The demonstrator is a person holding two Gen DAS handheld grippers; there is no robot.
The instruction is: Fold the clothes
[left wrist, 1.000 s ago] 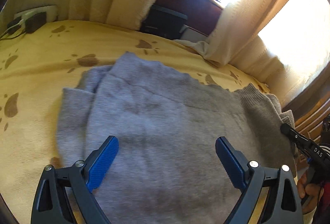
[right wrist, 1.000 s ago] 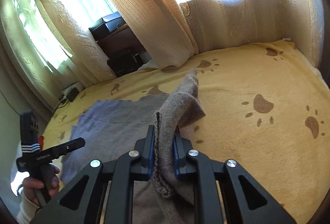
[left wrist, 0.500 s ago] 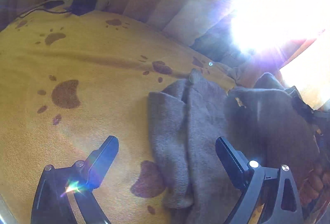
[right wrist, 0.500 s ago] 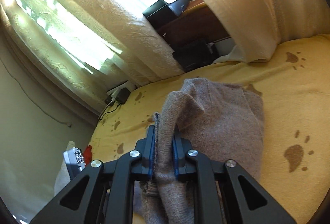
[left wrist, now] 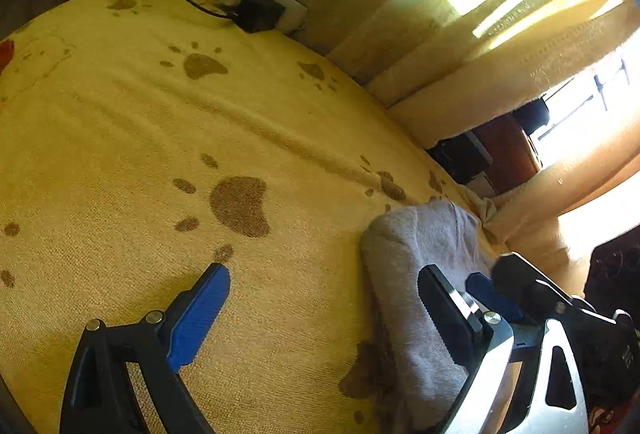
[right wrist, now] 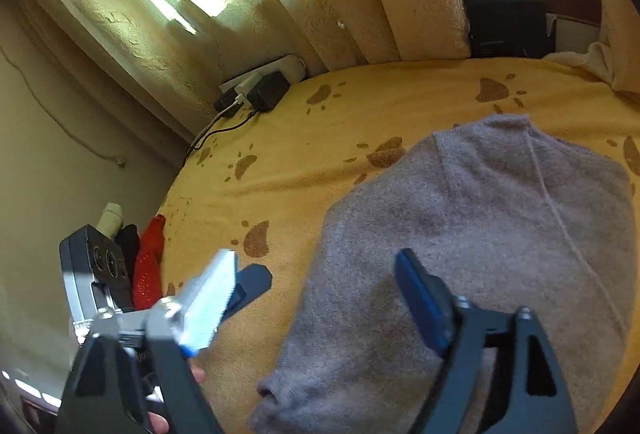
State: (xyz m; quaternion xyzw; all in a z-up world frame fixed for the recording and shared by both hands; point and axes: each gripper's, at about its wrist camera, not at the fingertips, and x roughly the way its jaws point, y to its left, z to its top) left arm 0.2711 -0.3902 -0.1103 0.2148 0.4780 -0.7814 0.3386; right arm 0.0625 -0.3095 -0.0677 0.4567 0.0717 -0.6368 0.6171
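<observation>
- Since half a second ago the right gripper (right wrist: 316, 306) has let go of the grey sweater (right wrist: 472, 254); its blue pads, which were clamped on a raised fold of knit, now stand wide apart with nothing between them.
- The sweater, which was lifted in a hump, now lies folded into a compact bundle on the yellow blanket (right wrist: 320, 138), under and just ahead of the right gripper.
- In the right wrist view one blue-padded finger (right wrist: 424, 306) hangs over the sweater, and the other sits over bare blanket beside the sweater's left edge.
- The left gripper (left wrist: 324, 298) is spread wide as before and holds nothing. Its view has swung: a second ago the sweater filled the centre, now mostly blanket with brown paw prints (left wrist: 240, 204) shows.
- In the left wrist view the folded sweater (left wrist: 424, 258) sits at the lower right; the left gripper's right finger (left wrist: 444, 306) overlaps it, though contact cannot be judged, and the left finger lies over bare blanket.
- Part of the right gripper (left wrist: 532, 294) shows at the right edge of the left wrist view, just beyond the sweater.
- A white power strip (right wrist: 272, 74) with dark plugs and cables rests at the far edge of the blanket, below cream curtains (right wrist: 168, 14).
- A red cloth (right wrist: 148, 258) lies at the blanket's left edge, well apart from the sweater.
</observation>
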